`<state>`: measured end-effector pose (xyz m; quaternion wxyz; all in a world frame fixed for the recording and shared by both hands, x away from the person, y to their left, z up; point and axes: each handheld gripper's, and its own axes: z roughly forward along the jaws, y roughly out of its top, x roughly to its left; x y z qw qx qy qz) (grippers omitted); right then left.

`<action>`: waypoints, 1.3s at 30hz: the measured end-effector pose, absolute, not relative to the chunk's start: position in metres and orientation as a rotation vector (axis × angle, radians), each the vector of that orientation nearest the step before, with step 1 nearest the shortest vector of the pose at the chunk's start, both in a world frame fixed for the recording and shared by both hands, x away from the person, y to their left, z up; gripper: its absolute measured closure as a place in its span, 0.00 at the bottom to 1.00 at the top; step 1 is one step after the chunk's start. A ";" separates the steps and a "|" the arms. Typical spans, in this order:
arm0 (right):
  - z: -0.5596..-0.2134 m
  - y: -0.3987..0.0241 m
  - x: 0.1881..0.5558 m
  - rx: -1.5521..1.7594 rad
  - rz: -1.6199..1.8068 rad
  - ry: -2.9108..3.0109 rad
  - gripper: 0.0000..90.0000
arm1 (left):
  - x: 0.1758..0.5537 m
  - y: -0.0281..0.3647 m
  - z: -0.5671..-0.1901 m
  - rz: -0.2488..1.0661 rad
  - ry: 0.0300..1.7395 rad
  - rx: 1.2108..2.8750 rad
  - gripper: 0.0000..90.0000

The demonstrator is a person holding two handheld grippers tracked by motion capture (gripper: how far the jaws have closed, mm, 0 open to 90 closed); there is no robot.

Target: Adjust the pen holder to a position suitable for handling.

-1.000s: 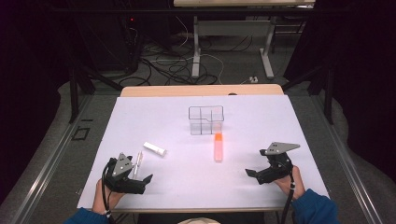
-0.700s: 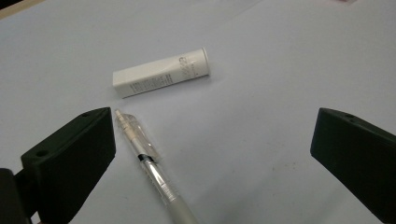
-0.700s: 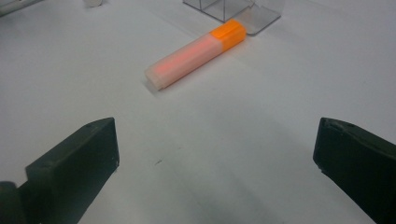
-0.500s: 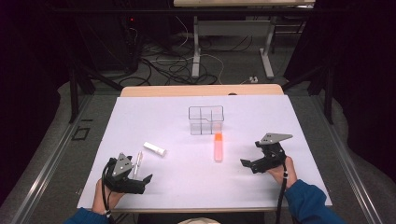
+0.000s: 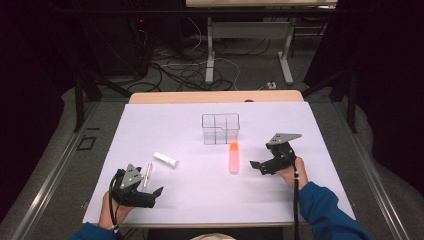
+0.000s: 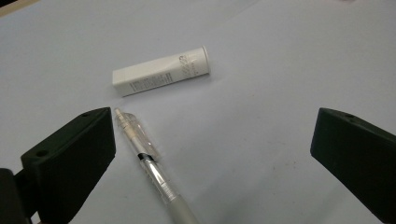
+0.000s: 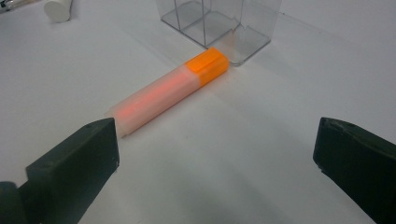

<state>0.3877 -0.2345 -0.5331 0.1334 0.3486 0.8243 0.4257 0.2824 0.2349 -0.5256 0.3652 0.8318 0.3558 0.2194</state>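
Now | my right gripper (image 5: 256, 166) gaped wide at frame centre-right, lined up beside the orange highlighter (image 5: 233, 157) for pickup | left gripper (image 5: 155, 192) released.

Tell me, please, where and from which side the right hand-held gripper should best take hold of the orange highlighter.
Grip the orange highlighter across its pale barrel, near the middle. It lies flat, its orange cap almost at the clear organizer, so that end is probably cramped. The right hand-held gripper is open; coming from above, one jaw on each long side, looks safest.
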 end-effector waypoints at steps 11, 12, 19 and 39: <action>-0.533 -0.230 0.411 1.036 1.234 2.326 0.41 | 0.283 0.235 -0.526 0.564 0.914 2.143 0.00; -0.533 -0.230 0.411 1.036 1.234 2.326 0.41 | 0.283 0.235 -0.526 0.566 0.916 2.145 0.00; -0.536 -0.227 0.425 1.102 1.232 2.297 0.74 | 0.283 0.235 -0.526 0.561 0.916 2.149 0.00; -0.537 -0.204 0.456 1.173 1.219 2.256 1.00 | 0.283 0.235 -0.526 0.562 0.916 2.146 0.00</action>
